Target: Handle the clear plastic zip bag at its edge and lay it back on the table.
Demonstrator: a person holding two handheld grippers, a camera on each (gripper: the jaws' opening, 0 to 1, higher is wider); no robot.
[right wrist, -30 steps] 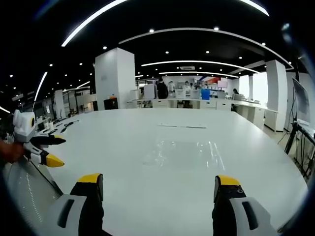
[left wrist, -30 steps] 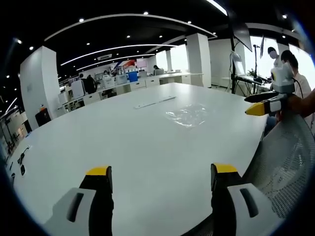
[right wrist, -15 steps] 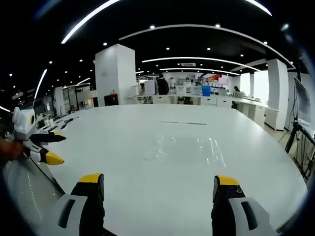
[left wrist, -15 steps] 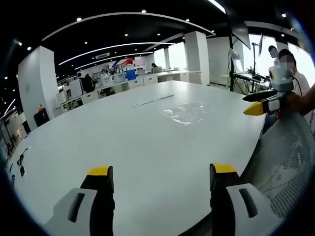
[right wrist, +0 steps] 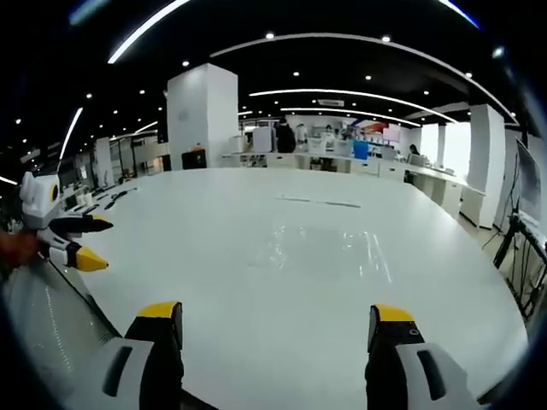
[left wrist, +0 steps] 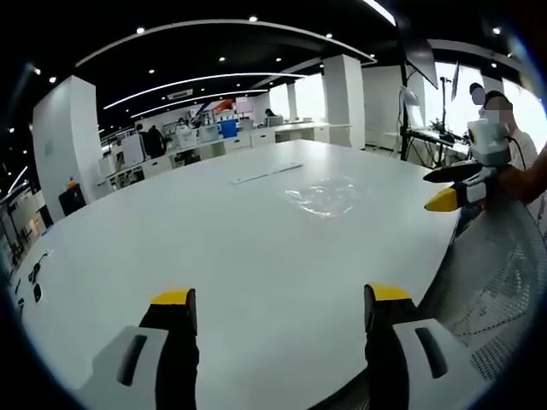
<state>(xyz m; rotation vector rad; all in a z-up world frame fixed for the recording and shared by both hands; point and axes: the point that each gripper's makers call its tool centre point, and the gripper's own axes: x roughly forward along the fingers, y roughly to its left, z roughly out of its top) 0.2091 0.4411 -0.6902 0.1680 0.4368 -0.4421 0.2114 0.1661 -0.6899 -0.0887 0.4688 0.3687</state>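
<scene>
A clear plastic zip bag lies flat on the big white table, well ahead of both grippers; in the right gripper view the zip bag is at mid-table. My left gripper hovers open over the near table edge with nothing between its yellow-tipped jaws. My right gripper is open too, over its own side of the table. From the right of the left gripper view comes the right gripper, open; the left gripper enters the right gripper view from the left, held by a hand.
A thin white strip lies on the table beyond the bag. A mesh chair back sits at the near right edge. Desks, pillars and people stand in the far office background. Small dark items rest at the table's left edge.
Both views drifted slightly; the right gripper seen in the left gripper view has dipped a little. The bag has not moved and both jaws stay apart.
</scene>
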